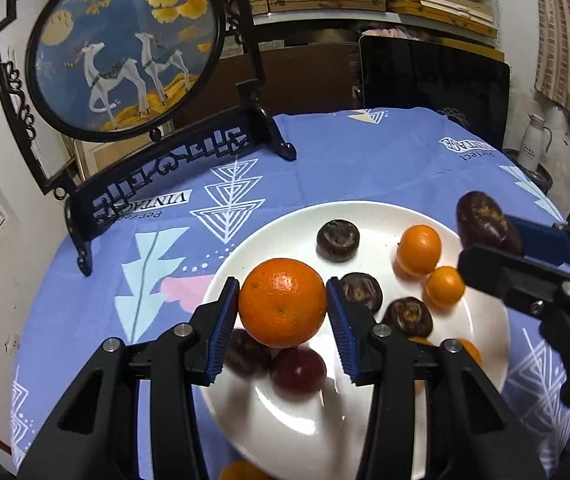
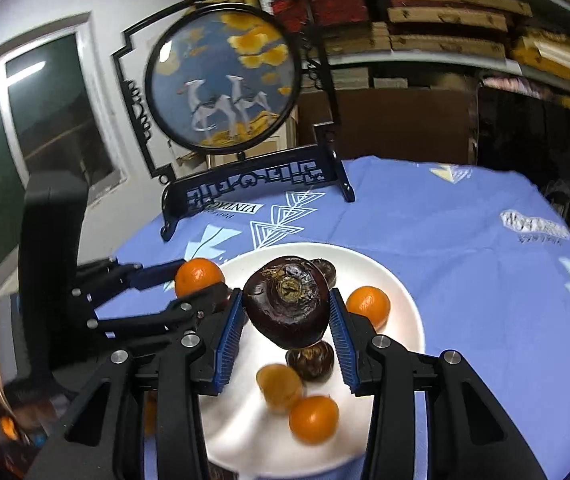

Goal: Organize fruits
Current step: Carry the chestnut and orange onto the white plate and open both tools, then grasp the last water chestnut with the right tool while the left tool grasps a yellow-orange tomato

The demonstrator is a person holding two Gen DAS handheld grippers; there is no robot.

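Note:
My left gripper [image 1: 283, 304] is shut on an orange mandarin [image 1: 282, 302] and holds it above the left part of a white plate [image 1: 293, 420]. My right gripper [image 2: 285, 312] is shut on a dark brown water chestnut [image 2: 287, 302] above the same plate [image 2: 397, 284]. In the left wrist view the right gripper [image 1: 493, 236] comes in from the right with that chestnut [image 1: 481, 216]. In the right wrist view the left gripper [image 2: 189, 284] shows at left with the mandarin [image 2: 198, 276]. Several small oranges [image 1: 419, 249] and dark chestnuts [image 1: 337, 239] lie on the plate.
The plate sits on a blue patterned tablecloth [image 1: 365, 160]. A black-framed round deer picture on a stand [image 1: 125, 48] stands at the table's far left. A dark chair back [image 1: 433, 84] is behind the table. A white flask [image 1: 535, 142] stands off to the right.

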